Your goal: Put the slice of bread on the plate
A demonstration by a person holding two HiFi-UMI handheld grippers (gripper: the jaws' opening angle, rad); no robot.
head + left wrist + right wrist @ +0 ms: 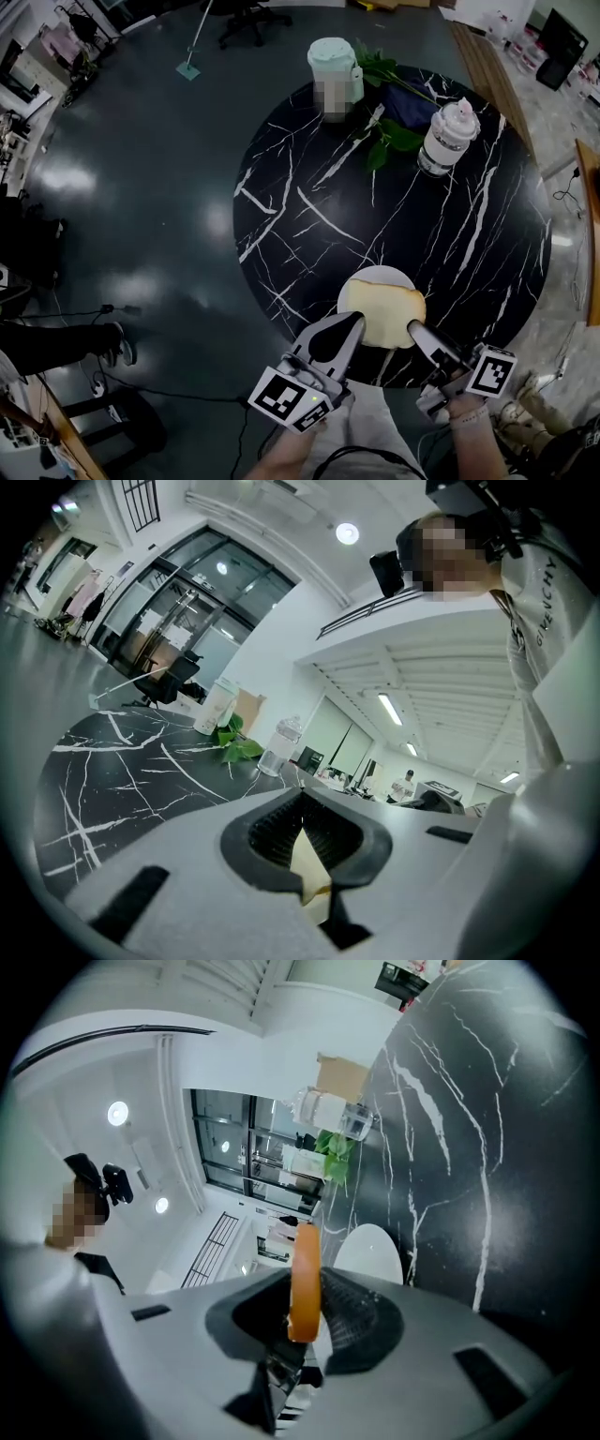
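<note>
A pale slice of bread (386, 316) hangs just over the white plate (377, 276) at the near edge of the round black marble table (300, 197). My left gripper (360, 322) is shut on the slice's left side. In the left gripper view a pale corner of the bread (306, 862) shows between the closed jaws. My right gripper (413, 327) pinches the slice's right side. In the right gripper view the orange crust (304, 1279) stands on edge between the pads, with the plate (370, 1252) just beyond.
At the table's far side stand a pale green jug (333, 61), a clear bottle (447, 134), a leafy green sprig (386, 133) and a dark blue cloth (412, 101). Cables and a shoe (117, 343) lie on the floor at the left.
</note>
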